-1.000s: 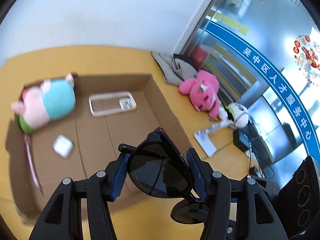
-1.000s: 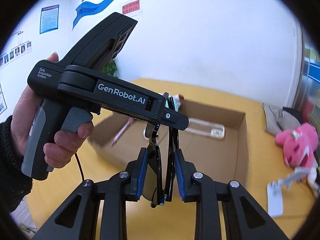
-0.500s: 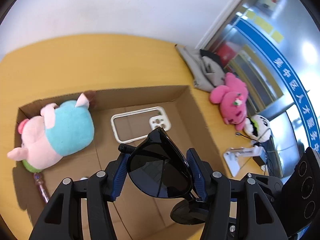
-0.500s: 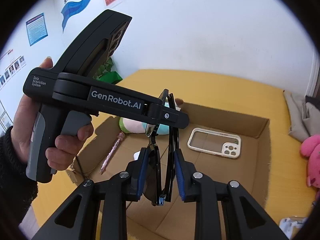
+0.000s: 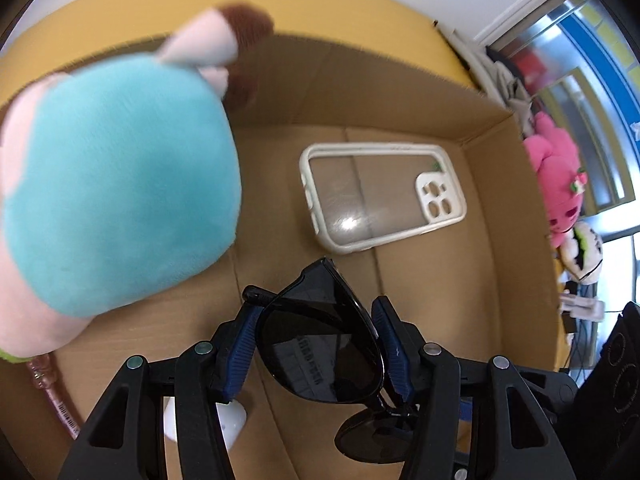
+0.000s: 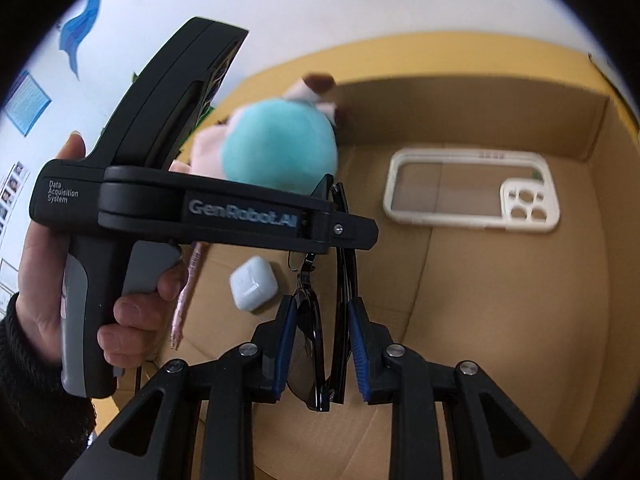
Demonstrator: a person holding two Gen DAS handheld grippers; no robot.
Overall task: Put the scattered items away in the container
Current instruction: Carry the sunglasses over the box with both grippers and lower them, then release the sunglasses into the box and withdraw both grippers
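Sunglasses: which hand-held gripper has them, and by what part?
Both. The left hand-held gripper clamps the sunglasses across one lens; the right hand-held gripper pinches the folded frame.

Plush toy blurred, cut off left, earbud case half hidden behind gripper

Folded black sunglasses (dark lenses) held above the open cardboard box floor.
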